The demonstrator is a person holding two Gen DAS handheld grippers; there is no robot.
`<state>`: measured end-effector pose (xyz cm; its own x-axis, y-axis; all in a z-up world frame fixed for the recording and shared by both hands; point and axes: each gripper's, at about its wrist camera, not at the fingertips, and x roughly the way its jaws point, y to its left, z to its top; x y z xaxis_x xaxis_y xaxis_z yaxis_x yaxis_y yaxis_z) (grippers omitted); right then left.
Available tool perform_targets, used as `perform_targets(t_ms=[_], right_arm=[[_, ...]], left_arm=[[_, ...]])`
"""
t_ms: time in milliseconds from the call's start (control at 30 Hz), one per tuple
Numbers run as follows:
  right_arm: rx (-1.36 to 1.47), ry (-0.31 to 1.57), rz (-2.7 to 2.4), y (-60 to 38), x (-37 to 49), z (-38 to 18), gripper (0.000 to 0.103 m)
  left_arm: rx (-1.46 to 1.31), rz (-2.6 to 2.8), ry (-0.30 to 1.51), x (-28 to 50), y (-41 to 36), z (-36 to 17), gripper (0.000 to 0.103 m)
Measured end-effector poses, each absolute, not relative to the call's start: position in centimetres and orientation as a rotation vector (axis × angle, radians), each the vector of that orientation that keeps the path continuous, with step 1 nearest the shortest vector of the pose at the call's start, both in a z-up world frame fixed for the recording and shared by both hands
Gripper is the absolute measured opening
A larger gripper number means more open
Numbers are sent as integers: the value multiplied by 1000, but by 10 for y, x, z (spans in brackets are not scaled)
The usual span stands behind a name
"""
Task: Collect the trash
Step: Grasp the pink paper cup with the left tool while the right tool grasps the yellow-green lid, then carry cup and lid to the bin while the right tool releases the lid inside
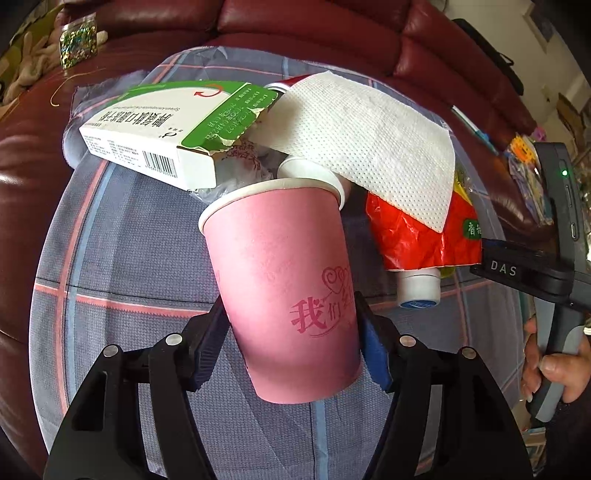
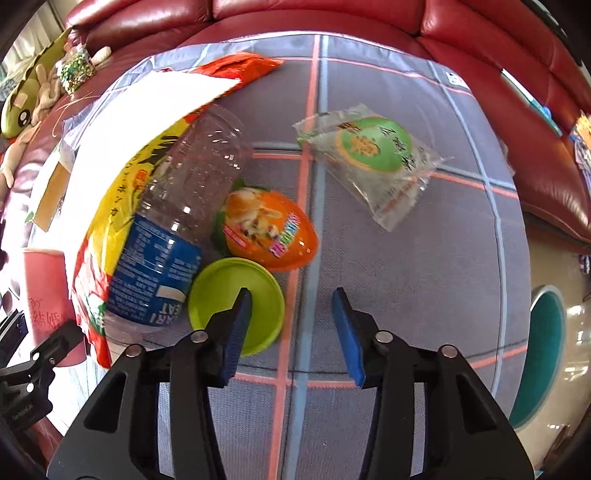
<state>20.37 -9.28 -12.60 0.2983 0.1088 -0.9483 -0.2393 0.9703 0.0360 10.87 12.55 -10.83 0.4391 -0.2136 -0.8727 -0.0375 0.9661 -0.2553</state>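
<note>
My left gripper (image 1: 291, 332) is shut on a pink paper cup (image 1: 284, 280) and holds it tilted above the plaid cloth (image 1: 129, 266); the cup also shows at the left edge of the right wrist view (image 2: 44, 288). Behind it lie a green-and-white medicine box (image 1: 159, 129), a white napkin (image 1: 369, 140), a red snack bag (image 1: 424, 236) and a white bottle cap (image 1: 419, 290). My right gripper (image 2: 291, 325) is open and empty above the cloth, beside a green lid (image 2: 225, 291), an orange egg-shaped toy (image 2: 269, 229), a clear plastic bottle (image 2: 177, 229) and a clear wrapper (image 2: 373, 158).
The cloth (image 2: 406, 277) lies on a dark red leather sofa (image 1: 332, 26). A glitter jar (image 1: 77, 40) and a plush toy (image 2: 26, 107) sit at the sofa's left. The right handle and a hand (image 1: 557, 354) show at the right of the left wrist view.
</note>
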Motion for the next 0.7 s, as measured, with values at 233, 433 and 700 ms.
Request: perform_targets(t_ms=[233,433,700], right_arm=[[-130,1248,261,-90,197,-123,3],[-96,1221,239,-118,188,-105,3],[-35,1160,207,-158,175,-74,3]], left_arm=[[-206,-112,1088,109,112,-102,60],[-199,-121,1047,96,111,-80,60],[-151,-221,976,88,75,-33,60]])
